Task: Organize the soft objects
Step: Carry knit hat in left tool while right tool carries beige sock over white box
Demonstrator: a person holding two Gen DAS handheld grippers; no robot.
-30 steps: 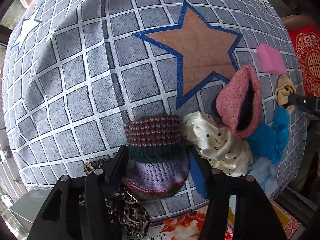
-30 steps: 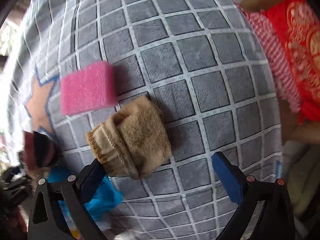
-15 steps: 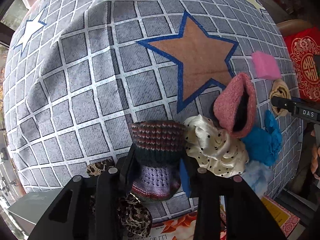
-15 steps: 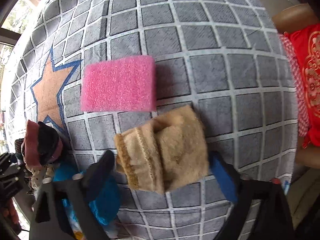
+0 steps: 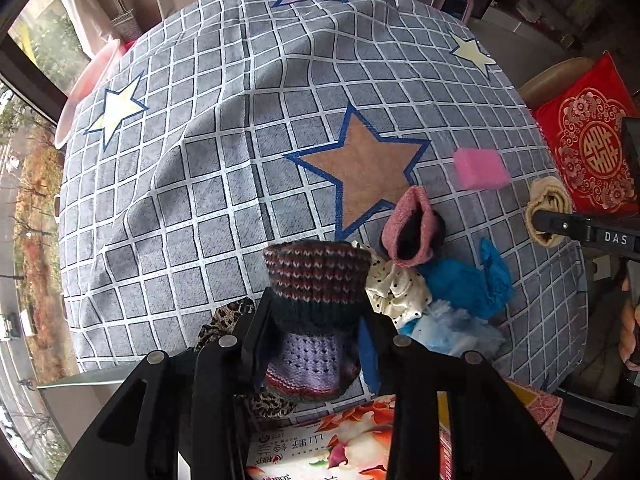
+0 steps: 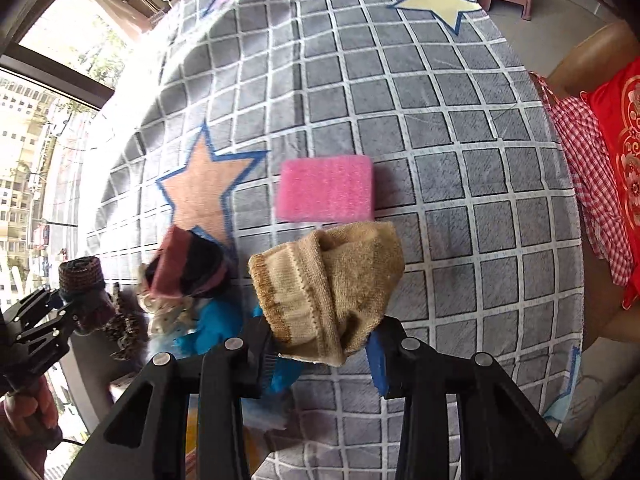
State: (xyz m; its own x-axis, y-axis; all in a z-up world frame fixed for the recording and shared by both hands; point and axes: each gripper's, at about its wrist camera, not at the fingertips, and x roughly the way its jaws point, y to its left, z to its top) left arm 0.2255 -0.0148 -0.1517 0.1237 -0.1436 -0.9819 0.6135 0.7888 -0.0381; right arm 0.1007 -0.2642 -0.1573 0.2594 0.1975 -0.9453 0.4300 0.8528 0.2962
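Note:
My left gripper point(image 5: 314, 334) is shut on a striped knitted hat point(image 5: 318, 280) and holds it above the near edge of the grey checked tablecloth point(image 5: 224, 168). My right gripper point(image 6: 324, 344) is shut on a tan rolled sock point(image 6: 328, 276) and holds it off the cloth; it also shows in the left wrist view point(image 5: 546, 208). A pink sponge point(image 6: 326, 188) lies beyond the sock. A pink knitted hat point(image 5: 410, 226), a white dotted cloth point(image 5: 396, 288), a blue cloth point(image 5: 468, 280) and a leopard-print cloth point(image 5: 224, 320) lie in a pile between the grippers.
A red embroidered cushion point(image 5: 588, 144) sits on a chair at the right. A printed box point(image 5: 320, 448) lies below the table's near edge. A pink basin point(image 5: 88, 92) stands beyond the far left edge. A window is at the left.
Both grippers have closed on their objects and lifted them. The striped hat and the tan sock have risen off the cloth, and both views have pulled back from the table.

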